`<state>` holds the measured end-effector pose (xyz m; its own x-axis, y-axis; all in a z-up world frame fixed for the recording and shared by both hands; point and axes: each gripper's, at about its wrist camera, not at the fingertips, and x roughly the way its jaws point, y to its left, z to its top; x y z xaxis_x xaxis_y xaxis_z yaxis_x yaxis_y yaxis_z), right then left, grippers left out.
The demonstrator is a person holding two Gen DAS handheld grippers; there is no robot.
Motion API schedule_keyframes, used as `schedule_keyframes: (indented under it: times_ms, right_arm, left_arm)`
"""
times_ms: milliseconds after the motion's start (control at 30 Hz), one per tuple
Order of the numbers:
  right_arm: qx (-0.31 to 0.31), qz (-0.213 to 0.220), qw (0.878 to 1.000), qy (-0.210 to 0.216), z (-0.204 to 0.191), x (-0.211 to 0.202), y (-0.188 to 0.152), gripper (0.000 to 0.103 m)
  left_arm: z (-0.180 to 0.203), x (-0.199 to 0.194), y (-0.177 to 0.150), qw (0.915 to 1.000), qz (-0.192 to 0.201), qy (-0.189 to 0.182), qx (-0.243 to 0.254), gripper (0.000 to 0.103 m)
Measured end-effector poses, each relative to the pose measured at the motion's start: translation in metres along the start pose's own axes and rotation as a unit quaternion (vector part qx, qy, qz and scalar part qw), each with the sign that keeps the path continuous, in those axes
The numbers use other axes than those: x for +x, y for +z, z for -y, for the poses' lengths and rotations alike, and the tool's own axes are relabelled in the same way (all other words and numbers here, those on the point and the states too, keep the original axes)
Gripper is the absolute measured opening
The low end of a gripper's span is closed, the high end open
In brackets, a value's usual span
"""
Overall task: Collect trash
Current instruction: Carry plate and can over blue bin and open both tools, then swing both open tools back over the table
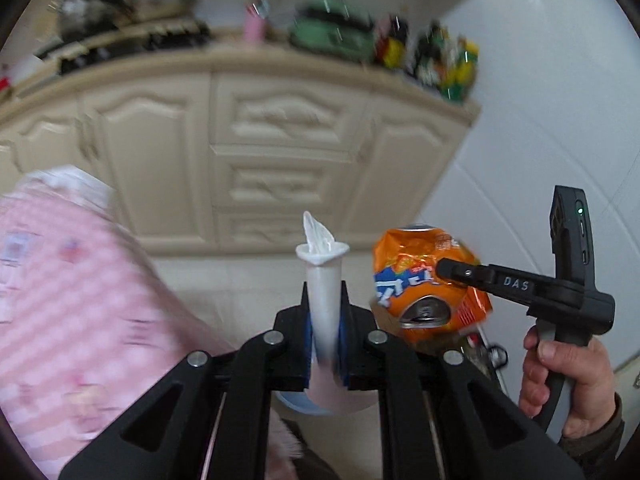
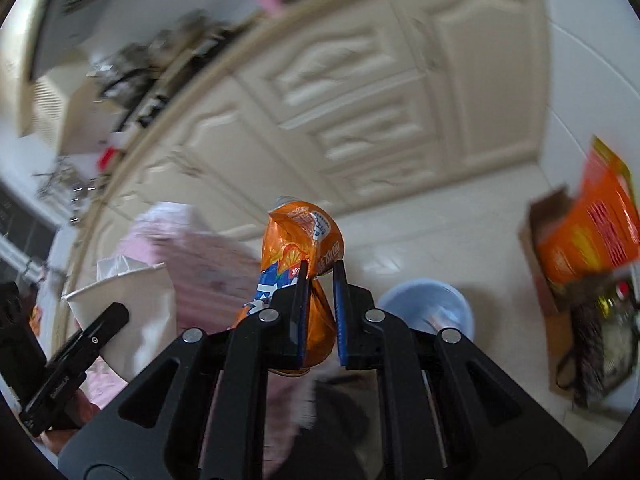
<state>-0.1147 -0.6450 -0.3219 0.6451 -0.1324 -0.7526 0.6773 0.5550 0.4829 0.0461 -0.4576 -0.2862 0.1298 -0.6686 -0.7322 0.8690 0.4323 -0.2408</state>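
Observation:
My left gripper is shut on a flattened white paper cup with crumpled tissue sticking out of its mouth, held up in the air. It also shows in the right wrist view at lower left. My right gripper is shut on a crushed orange soda can, also held in the air. In the left wrist view the can sits just right of the cup, with the right gripper's finger across it. A light blue bin stands on the floor below, partly hidden by the right gripper.
Cream cabinets stand ahead, cluttered on top. A pink checked cloth lies at left. An orange package in a cardboard box and a dark bag stand at right on the pale tiled floor.

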Motion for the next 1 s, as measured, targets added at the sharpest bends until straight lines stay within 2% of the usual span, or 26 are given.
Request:
schedule_keyframes:
  times_ms: [133,300,333,367,433,467,567,700,1000]
  right_arm:
    - [0.028,-0.028,0.999,-0.019,0.03,0.03,-0.007,0.011]
    - [0.047,-0.054,0.997,-0.037,0.048,0.057,-0.012,0.013]
    - [0.052,-0.059,0.996,-0.038,0.054,0.06,-0.013,0.015]
    - [0.058,-0.065,0.995,-0.042,0.058,0.064,-0.014,0.018]
    - [0.072,-0.063,0.994,-0.048,0.063,0.066,-0.016,0.065]
    - [0.073,-0.059,0.994,-0.049,0.065,0.065,-0.016,0.086]
    - [0.077,-0.057,0.994,-0.047,0.067,0.063,-0.016,0.087]
    - [0.073,-0.056,0.994,-0.06,0.064,0.061,-0.017,0.096]
    - [0.053,-0.05,0.995,-0.073,0.041,0.048,-0.017,0.097]
  left_arm:
    - [0.016,0.068,-0.009,0.9976,-0.069,-0.009,-0.001,0.01]
    - [0.016,0.113,-0.016,0.9936,-0.113,-0.002,-0.008,0.012]
    - [0.014,0.118,-0.015,0.9926,-0.121,-0.002,-0.01,0.021]
    - [0.012,0.124,-0.016,0.9913,-0.131,-0.002,-0.011,0.047]
    - [0.01,0.128,-0.015,0.9909,-0.133,0.007,-0.016,0.08]
    - [0.008,0.124,-0.015,0.9924,-0.121,0.013,-0.015,0.082]
    - [0.003,0.121,-0.012,0.9921,-0.12,0.037,-0.005,0.088]
    - [-0.003,0.109,-0.01,0.9927,-0.109,0.053,-0.004,0.088]
    - [-0.011,0.067,-0.008,0.9955,-0.069,0.066,-0.005,0.088]
